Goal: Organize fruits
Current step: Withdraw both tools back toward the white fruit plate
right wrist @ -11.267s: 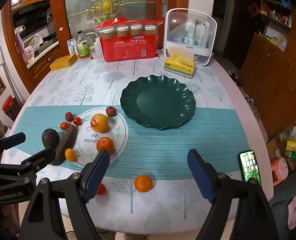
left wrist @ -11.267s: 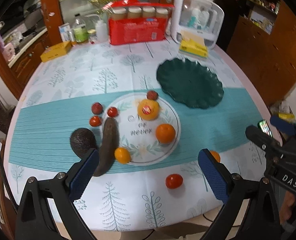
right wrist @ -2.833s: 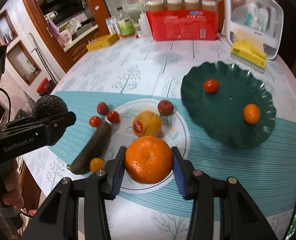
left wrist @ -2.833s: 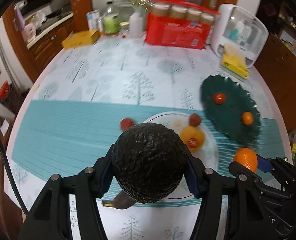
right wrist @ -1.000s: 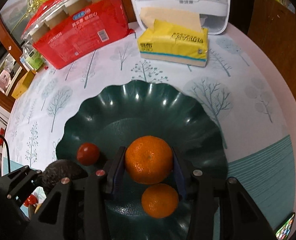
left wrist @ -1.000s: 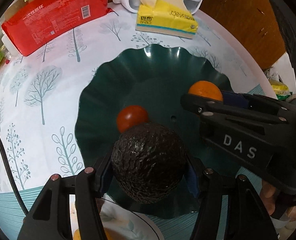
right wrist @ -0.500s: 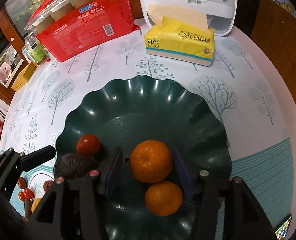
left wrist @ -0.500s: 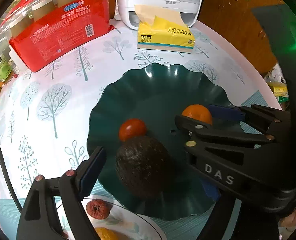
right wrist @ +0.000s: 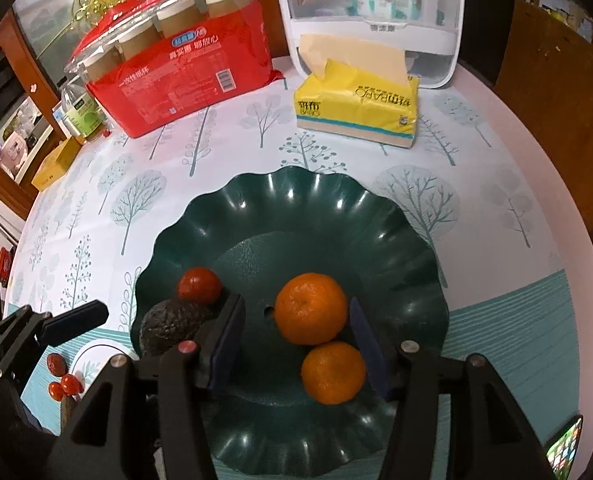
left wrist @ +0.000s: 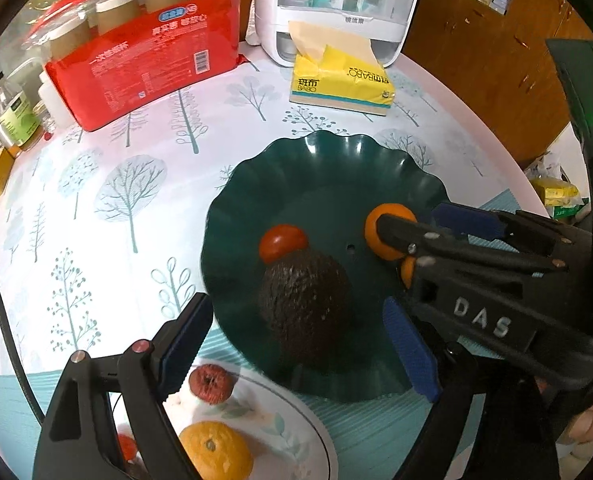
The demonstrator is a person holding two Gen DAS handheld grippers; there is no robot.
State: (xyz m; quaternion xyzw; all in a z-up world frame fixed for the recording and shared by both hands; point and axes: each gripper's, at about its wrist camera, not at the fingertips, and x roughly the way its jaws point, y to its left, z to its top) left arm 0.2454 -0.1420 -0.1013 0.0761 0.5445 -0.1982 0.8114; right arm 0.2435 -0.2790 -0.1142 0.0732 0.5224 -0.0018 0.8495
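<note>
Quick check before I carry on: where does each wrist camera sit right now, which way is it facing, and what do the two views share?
Left wrist: sits on the left gripper, looking steeply down at the avocado on the green plate; its open blue-padded fingers show, with the right gripper crossing at the right.
Right wrist: sits on the right gripper, looking down at the large orange between its open fingers; the left gripper shows at lower left.
Shared: green plate, avocado, tomato, oranges, yellow tissue pack, red package.
</note>
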